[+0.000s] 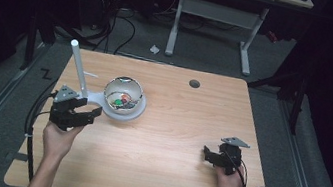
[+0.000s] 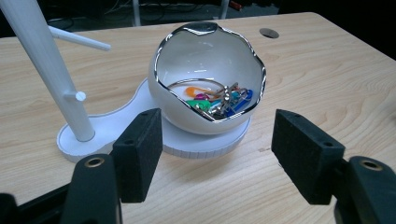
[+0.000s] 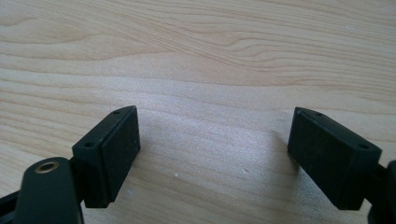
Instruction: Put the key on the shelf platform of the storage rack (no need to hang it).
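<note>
Wooden table [image 1: 171, 145] is mostly bare. On its far left the white stand [image 2: 88, 135] holds a bowl [image 2: 205, 56] with colourful keys [image 2: 219, 100] inside. Left gripper [image 2: 215, 149] and right gripper [image 3: 212, 154] both gape, empty, so seemingly nothing's started.

Bowl [image 2: 205, 70]: on the stand's base [image 2: 154, 135], left part of your bench [image 1: 172, 140].
Keys [image 2: 219, 100]: in the bowl.
Post [image 2: 51, 70]: left of the bowl.

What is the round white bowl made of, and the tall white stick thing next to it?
The bowl looks like glossy glazed ceramic: it is smooth and shiny, with a mirror-like silver rim that looks like a metal trim. The stick and its base look like matte white plastic, dull with no shine, though painted wood is possible. The keys inside look like metal with coloured plastic caps.
</note>
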`<state>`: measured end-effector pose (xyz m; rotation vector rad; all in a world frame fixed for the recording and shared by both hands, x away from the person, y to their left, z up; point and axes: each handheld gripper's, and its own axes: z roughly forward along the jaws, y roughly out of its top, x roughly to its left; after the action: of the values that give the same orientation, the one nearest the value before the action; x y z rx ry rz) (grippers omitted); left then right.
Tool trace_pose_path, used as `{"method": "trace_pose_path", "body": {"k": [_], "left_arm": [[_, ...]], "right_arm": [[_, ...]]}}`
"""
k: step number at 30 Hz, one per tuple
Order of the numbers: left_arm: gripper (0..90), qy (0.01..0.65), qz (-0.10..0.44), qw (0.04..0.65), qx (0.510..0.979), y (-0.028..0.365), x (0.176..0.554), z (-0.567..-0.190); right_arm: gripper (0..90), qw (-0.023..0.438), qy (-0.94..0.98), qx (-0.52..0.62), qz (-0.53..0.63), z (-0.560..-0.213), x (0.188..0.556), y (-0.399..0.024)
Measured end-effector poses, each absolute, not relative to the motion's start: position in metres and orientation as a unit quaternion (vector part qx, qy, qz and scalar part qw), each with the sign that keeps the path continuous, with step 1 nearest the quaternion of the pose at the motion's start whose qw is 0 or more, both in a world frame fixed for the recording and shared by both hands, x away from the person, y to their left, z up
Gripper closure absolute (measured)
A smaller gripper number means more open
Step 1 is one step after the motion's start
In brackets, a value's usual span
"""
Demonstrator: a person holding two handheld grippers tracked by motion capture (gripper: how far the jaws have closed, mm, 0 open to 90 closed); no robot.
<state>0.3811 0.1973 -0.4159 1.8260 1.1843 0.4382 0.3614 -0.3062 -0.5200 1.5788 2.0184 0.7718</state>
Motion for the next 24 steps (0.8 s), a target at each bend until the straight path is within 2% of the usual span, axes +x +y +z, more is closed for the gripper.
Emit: {"method": "trace_pose_path", "body": {"k": [24], "left_arm": [[34.4, 0.489, 0.155, 0.436, 0.739, 0.19, 0.376, -0.445]], "right_arm": [[17.0, 0.231, 0.734, 0.573, 0.28, -0.52, 0.361, -0.306]]}}
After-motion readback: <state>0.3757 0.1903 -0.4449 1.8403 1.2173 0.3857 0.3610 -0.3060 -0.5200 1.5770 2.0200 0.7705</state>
